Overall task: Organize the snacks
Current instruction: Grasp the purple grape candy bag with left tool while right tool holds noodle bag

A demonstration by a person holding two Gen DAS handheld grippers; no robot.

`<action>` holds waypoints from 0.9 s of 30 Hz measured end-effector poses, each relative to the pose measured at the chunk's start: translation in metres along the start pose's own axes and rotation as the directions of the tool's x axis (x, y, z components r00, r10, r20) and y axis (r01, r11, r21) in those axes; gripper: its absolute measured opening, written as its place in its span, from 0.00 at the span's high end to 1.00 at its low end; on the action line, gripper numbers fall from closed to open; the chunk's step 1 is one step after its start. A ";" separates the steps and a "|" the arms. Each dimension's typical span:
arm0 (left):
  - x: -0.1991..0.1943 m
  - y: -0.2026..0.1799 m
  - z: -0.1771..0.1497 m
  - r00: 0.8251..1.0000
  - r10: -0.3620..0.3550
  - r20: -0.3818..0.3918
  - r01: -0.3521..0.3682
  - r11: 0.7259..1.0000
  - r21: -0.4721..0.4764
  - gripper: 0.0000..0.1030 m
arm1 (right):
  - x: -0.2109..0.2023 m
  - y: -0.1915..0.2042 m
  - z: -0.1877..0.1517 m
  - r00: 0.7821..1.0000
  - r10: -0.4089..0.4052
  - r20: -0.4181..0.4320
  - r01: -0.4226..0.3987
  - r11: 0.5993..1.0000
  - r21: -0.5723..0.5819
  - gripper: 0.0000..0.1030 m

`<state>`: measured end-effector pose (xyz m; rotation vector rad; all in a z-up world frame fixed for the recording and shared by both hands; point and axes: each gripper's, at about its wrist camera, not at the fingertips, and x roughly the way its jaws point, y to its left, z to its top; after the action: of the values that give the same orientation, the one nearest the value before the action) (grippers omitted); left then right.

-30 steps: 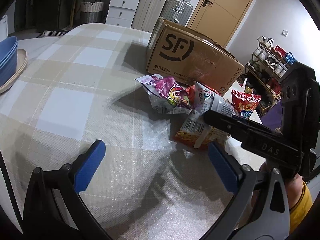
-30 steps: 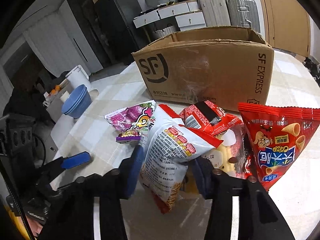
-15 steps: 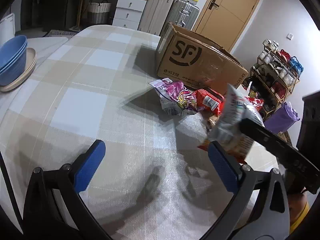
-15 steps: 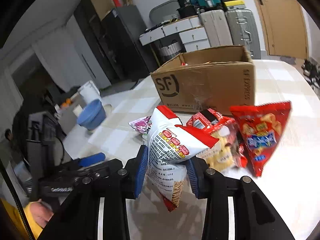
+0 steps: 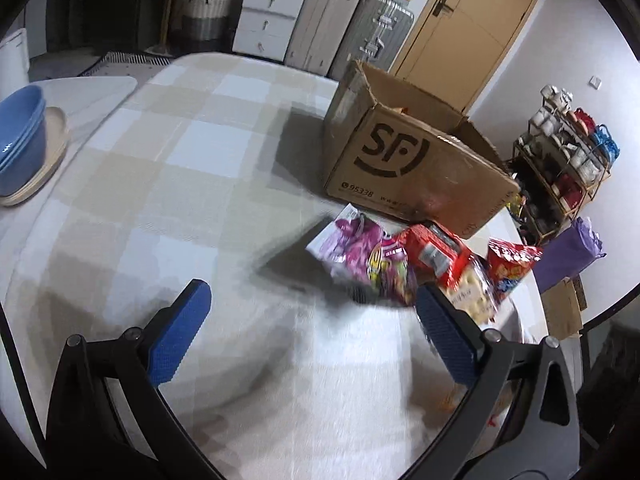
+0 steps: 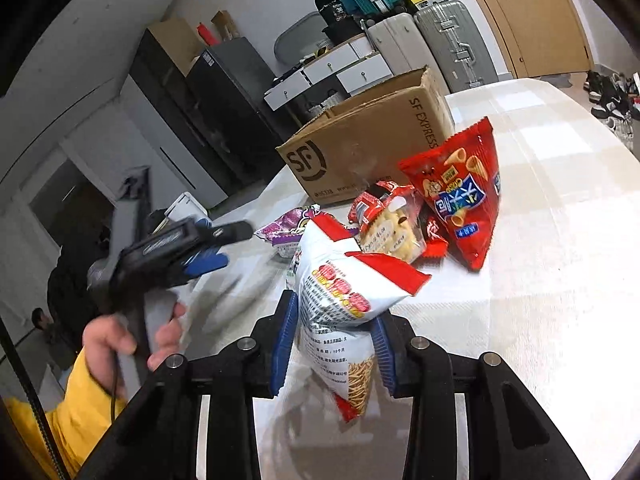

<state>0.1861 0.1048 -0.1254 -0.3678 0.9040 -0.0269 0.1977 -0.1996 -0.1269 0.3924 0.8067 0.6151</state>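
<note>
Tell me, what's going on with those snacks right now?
Right gripper shut on white-and-red snack bag, lifted. Left gripper open, empty. Three packets remain beside cardboard box. Path clear.

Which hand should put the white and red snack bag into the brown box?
Right. The right tool already pinches the white and red snack bag, with the cardboard box open ahead. The left tool is open and holds nothing.

Both cameras are riding on the handheld grippers, looking forward and downward along blue fingers. The left view is facing the cardboard box (image 5: 408, 172) over bare tablecloth (image 5: 168, 200); the right is sitting closer to the snack bags (image 6: 404, 220) — both are sharing box, bags and tablecloth.
</note>
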 end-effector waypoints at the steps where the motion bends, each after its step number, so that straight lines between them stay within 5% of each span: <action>1: 0.007 -0.001 0.004 1.000 -0.002 -0.010 0.002 1.000 -0.012 0.01 | -0.002 0.000 0.001 1.000 0.004 0.003 -0.004 1.000 -0.002 0.72; 13: 0.064 -0.013 0.015 0.993 -0.028 -0.116 0.023 0.999 -0.044 0.05 | 0.004 0.002 0.000 1.000 0.022 -0.013 -0.022 1.000 -0.018 0.72; 16: 0.065 -0.017 0.016 0.994 -0.047 -0.101 0.045 0.999 -0.018 0.19 | 0.007 0.002 0.000 0.999 0.035 -0.018 -0.036 0.999 -0.020 0.73; 20: 0.066 -0.026 0.014 0.993 -0.058 -0.105 0.062 0.998 0.034 0.63 | 0.006 0.004 -0.001 0.999 0.043 -0.020 -0.043 0.999 -0.023 0.73; 27: 0.054 -0.026 0.007 0.990 -0.104 -0.094 0.109 0.992 0.056 0.78 | 0.003 0.001 0.000 0.999 0.053 -0.008 -0.053 0.999 0.002 0.74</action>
<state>0.2283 0.0732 -0.1539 -0.3594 0.9706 -0.1705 0.1992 -0.1963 -0.1279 0.4140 0.8062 0.6654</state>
